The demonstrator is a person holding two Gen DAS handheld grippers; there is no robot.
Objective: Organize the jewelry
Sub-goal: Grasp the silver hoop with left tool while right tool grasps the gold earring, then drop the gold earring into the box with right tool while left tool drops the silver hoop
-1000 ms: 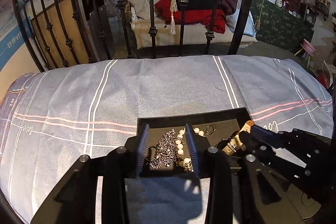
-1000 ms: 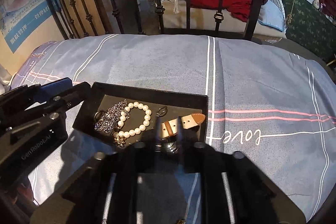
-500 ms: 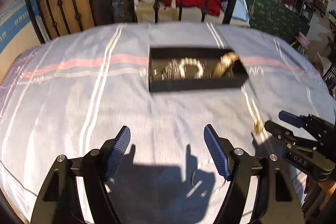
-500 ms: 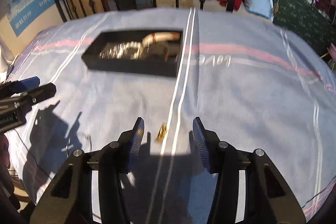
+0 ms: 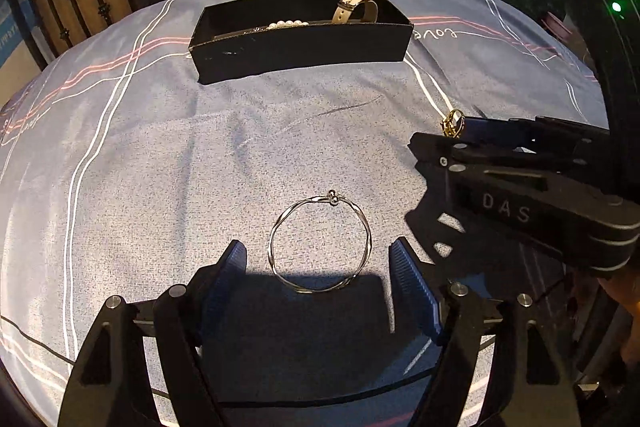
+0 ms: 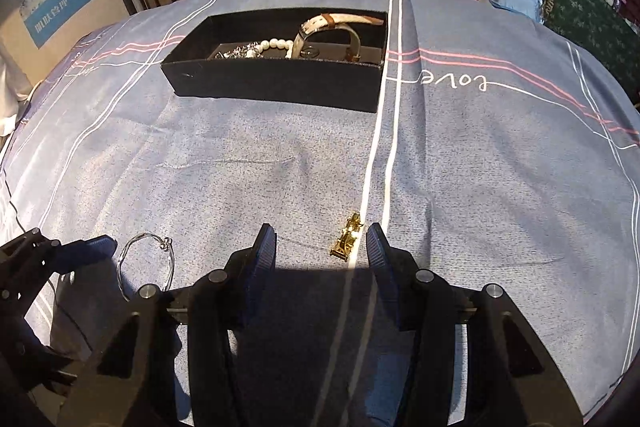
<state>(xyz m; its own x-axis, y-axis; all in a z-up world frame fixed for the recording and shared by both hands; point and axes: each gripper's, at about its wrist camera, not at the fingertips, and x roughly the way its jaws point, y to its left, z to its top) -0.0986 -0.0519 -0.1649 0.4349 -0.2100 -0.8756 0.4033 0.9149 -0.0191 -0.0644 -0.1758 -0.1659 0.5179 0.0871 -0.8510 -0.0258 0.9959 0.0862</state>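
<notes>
Both claws gape, holding nothing. Left claw (image 5: pixel 318 261) straddles the silver bangle (image 5: pixel 319 242) on the bedspread (image 5: pixel 160 155); right claw (image 6: pixel 321 247) brackets the gold clasp (image 6: pixel 347 237). Risk: thin pieces slip flat under closing fingers, snagging cloth, well short of the black tray (image 6: pixel 276 83).

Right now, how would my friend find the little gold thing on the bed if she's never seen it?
Start at the black jewelry box on the grey-blue bedspread, then follow the double white stripe toward the camera. The small gold piece lies just left of that stripe, between the right gripper's open jaws. It is tiny, chunky and yellow, unlike the big thin silver bangle farther left.
</notes>
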